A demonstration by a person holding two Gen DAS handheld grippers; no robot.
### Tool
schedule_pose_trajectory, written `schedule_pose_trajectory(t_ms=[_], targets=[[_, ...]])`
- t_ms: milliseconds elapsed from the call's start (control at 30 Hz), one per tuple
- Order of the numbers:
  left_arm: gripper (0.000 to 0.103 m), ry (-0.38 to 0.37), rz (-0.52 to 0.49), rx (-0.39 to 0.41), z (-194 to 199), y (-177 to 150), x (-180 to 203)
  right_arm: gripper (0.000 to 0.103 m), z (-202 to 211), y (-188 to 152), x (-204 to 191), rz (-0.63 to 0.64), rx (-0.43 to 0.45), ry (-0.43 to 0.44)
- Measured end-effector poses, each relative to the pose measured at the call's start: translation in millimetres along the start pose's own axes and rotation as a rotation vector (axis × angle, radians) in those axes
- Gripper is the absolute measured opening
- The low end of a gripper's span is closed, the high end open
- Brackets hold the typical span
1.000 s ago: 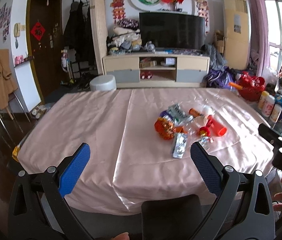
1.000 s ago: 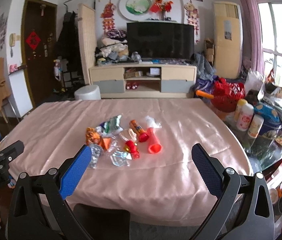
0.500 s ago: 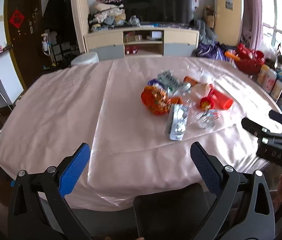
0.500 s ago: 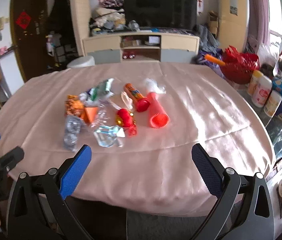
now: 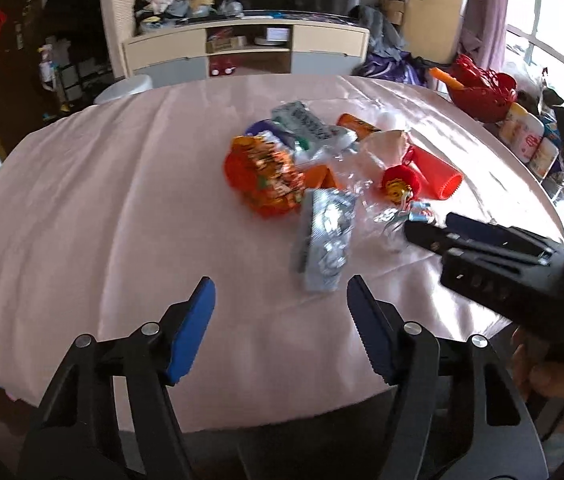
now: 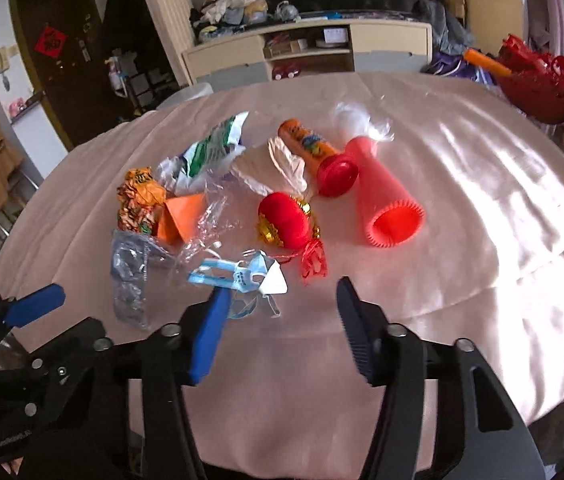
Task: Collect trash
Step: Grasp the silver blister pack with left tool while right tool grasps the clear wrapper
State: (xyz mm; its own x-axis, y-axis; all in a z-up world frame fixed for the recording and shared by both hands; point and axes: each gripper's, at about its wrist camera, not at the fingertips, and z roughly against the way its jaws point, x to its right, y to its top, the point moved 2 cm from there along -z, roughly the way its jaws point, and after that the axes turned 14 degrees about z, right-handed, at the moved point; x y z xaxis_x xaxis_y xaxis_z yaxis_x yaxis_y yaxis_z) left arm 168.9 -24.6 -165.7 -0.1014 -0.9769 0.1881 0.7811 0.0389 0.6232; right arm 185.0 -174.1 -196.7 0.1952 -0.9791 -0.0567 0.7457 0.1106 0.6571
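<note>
Both wrist views look steeply down and forward over the near desk (image 5: 122, 200) edge, sharing the close trash pile (image 6: 222, 208) from neighbouring spots.

**Right gripper over the trash**

The right gripper (image 6: 278, 320), jaws just narrowed with nothing between them, hangs above the pink tabletop (image 6: 462, 208). A red lantern (image 6: 284, 220) lies at twelve o'clock, a clear wrapper (image 6: 238, 276) at eleven.

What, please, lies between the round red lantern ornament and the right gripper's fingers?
In the right wrist view, the round red lantern ornament trails its red tassel; then bare pink tablecloth runs to the right gripper, whose fingers have just been closing on nothing.
</note>
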Motion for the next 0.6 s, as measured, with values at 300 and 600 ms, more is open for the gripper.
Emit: schedule_pose_trajectory(t_ms=[300, 600], targets=[[0.043, -0.042, -0.019, -0.043, -33, 9, 19, 0.008, 11, -5, 1, 0.026, 0.022, 0.009], [0.034, -0.053, -0.015, -0.012, -12, 3, 18, 0.008, 35, -6, 4, 0.039, 0.041, -0.021]])
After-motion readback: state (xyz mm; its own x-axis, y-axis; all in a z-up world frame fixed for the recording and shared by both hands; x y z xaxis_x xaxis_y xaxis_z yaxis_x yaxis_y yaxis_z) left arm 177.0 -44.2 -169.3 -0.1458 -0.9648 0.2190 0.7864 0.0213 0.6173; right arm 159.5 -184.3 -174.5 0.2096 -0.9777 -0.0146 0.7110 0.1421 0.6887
